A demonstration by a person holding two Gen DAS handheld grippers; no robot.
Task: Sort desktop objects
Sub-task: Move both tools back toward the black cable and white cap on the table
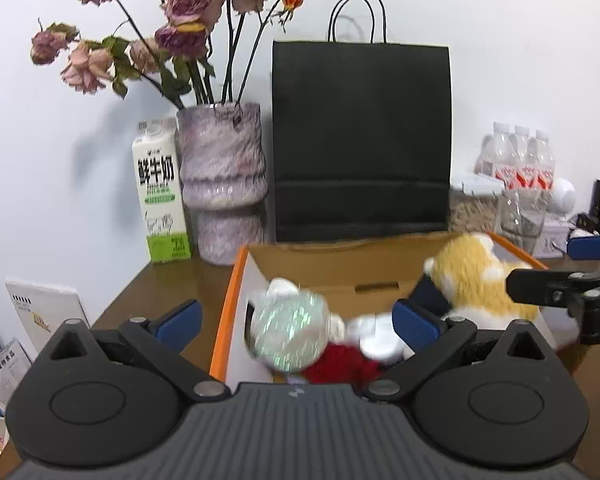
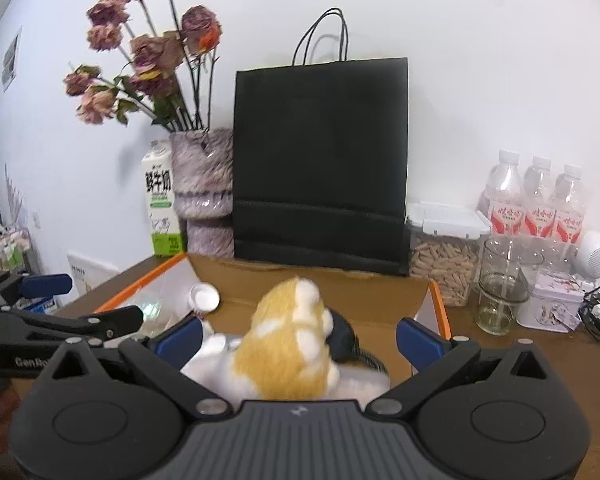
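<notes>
- Left edge of the left wrist view: booklets (image 1: 46,312) leaning by the desk's corner, then milk carton (image 1: 161,192) and vase of dried roses (image 1: 222,184) against the wall.
- Lower middle: left gripper (image 1: 296,322) spread wide, gripping nothing, poised over the cardboard box (image 1: 236,300); blurred glittery white toy (image 1: 290,334) and red plush (image 1: 340,362) lying between and below its blue fingers (image 1: 180,318), inside the box.
- Centre back: black paper bag (image 1: 360,140) upright behind the box.
- Right of centre: orange-and-white plush cat (image 2: 288,344) lying in the box, long axis running away from the camera, dead ahead of the right gripper (image 2: 298,334), whose jaws stand wide apart either side without touching; clearly nearer this gripper than the left.
- Far right: water bottles (image 2: 536,200), lidded container (image 2: 444,256), glass (image 2: 500,300).
</notes>
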